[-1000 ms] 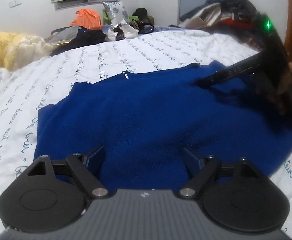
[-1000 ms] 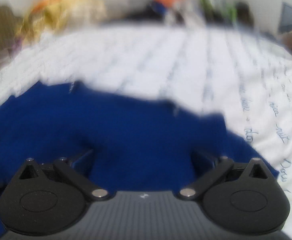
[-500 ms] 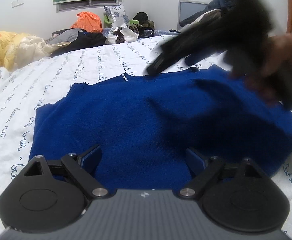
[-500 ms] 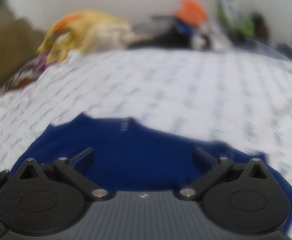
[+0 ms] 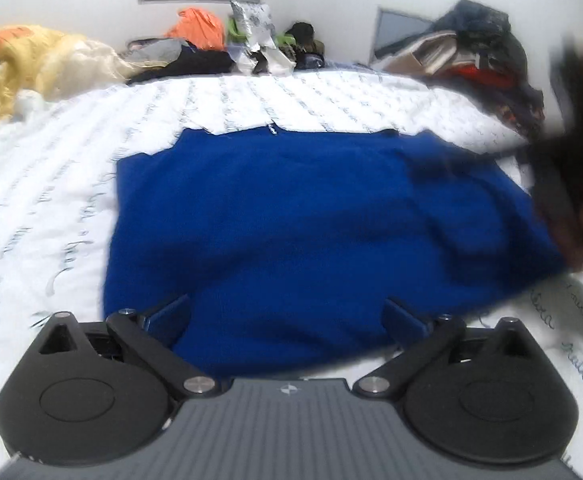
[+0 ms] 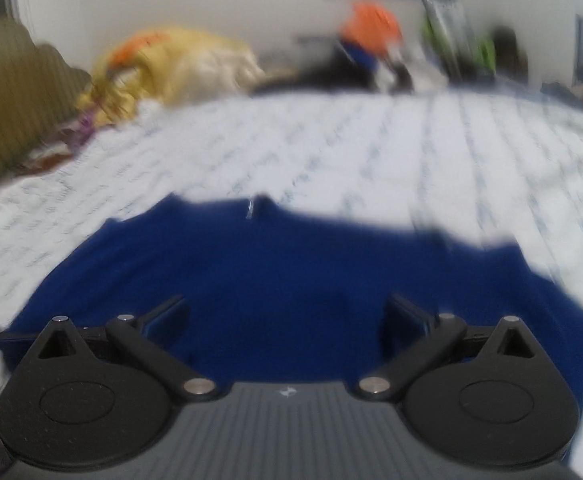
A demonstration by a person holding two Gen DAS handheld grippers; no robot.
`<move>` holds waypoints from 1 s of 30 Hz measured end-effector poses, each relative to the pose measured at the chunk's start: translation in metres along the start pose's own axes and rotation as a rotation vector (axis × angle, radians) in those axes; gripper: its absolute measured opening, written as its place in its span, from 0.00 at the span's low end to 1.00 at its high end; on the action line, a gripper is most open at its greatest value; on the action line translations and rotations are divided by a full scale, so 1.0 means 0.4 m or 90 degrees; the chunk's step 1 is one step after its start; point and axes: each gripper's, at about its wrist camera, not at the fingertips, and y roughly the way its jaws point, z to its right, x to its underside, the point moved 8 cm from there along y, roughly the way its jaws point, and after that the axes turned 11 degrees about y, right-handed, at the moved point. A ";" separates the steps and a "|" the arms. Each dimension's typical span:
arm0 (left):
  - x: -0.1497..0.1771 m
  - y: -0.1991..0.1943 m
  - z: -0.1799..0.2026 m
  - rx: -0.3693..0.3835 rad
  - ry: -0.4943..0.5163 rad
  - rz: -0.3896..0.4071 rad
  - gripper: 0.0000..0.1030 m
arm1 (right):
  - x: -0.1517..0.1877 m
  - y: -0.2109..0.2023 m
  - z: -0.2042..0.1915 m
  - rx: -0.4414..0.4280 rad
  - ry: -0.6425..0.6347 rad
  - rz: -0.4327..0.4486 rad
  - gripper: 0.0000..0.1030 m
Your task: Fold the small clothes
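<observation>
Now swinging right gripper (image 6: 285,314) back to three o'clock, both it and left gripper (image 5: 287,316) gaping empty, leaving blue sweater (image 5: 311,224) flattened, awaiting folding.

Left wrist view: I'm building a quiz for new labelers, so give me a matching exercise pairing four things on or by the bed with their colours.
Things:
1. garment
2. bedsheet
3. bag
4. blanket

Colours:
A. orange
B. yellow
C. deep blue
D. white with script lettering

Pairs: 1-C, 2-D, 3-A, 4-B
</observation>
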 end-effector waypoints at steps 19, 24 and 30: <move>-0.001 -0.067 -0.141 -0.065 -0.516 -0.007 0.96 | 0.154 -0.128 0.067 0.045 -0.059 0.070 1.00; -0.021 -0.046 -0.132 -0.144 -0.489 -0.043 0.56 | 0.145 -0.152 0.102 -0.027 0.022 0.091 1.00; -0.079 -0.027 -0.111 -0.225 -0.380 -0.087 0.06 | 0.101 -0.215 0.164 -0.127 0.170 0.141 1.00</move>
